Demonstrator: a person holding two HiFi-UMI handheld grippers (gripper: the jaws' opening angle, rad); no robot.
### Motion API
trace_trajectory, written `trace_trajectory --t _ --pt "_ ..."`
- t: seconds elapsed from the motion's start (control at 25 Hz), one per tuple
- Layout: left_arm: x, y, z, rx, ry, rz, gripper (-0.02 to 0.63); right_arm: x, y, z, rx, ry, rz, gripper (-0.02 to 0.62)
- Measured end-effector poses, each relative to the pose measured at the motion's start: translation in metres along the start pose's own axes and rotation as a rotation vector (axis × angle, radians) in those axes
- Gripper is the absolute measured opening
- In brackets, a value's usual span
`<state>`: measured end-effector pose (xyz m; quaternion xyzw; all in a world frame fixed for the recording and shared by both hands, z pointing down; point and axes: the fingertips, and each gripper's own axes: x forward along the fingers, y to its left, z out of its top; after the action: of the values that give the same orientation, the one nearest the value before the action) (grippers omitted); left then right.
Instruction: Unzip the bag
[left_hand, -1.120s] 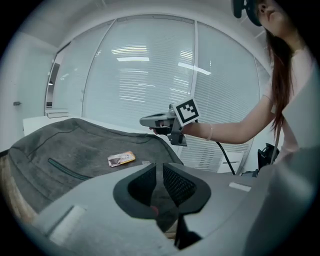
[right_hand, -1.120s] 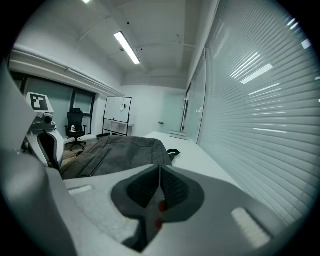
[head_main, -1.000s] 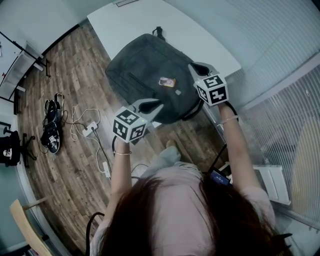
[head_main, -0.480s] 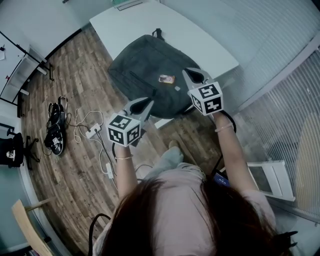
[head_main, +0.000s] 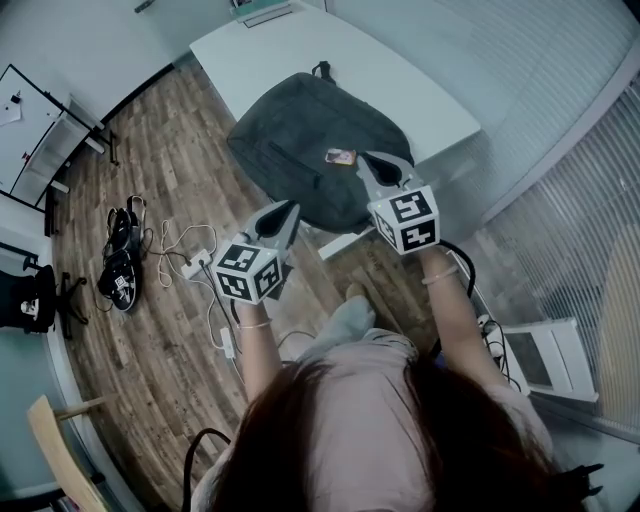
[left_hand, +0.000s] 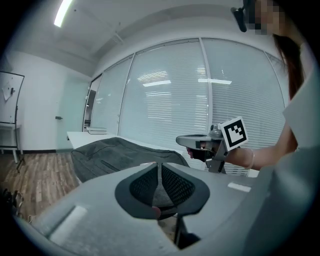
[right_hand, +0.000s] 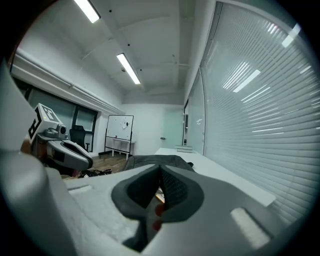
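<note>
1. Since a second ago both grippers have backed away from the bag (head_main: 310, 130) toward the person; the left gripper (head_main: 288, 208) and right gripper (head_main: 366, 160) now hang clear of its near end.
2. Left jaws have just been closing, now all but together, nothing between; right jaws together, empty.
3. The bag lies flat on the white table (head_main: 425, 95), part of it overhanging the edge.
4. No view resolves the zipper; the small tag (head_main: 339, 156) is too blurred to read; the right gripper covers part of the bag's near end.
</note>
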<state>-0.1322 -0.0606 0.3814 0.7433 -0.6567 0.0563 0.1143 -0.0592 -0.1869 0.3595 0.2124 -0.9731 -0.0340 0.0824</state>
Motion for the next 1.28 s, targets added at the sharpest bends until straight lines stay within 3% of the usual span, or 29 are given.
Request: trace_trajectory --t 0.6,0.96,1.12,1.28 --pt "-0.060 0.012 0.014 0.004 -0.103 0.152 0.012 -0.033 0.054 0.008 0.003 -0.065 -0.003 0.003" --pt "-0.084 0.018 0.017 0.030 -0.135 0.208 0.010 -0.047 0.067 0.020 -0.046 -0.123 -0.047 0.003" --pt "-0.089 0.017 0.016 0.078 -0.122 0.242 0.009 -0.053 0.070 0.020 -0.055 -0.113 -0.068 0.003" --pt "-0.094 0.012 0.019 0.075 -0.151 0.241 0.009 -0.060 0.072 0.019 -0.061 -0.111 -0.084 0.003"
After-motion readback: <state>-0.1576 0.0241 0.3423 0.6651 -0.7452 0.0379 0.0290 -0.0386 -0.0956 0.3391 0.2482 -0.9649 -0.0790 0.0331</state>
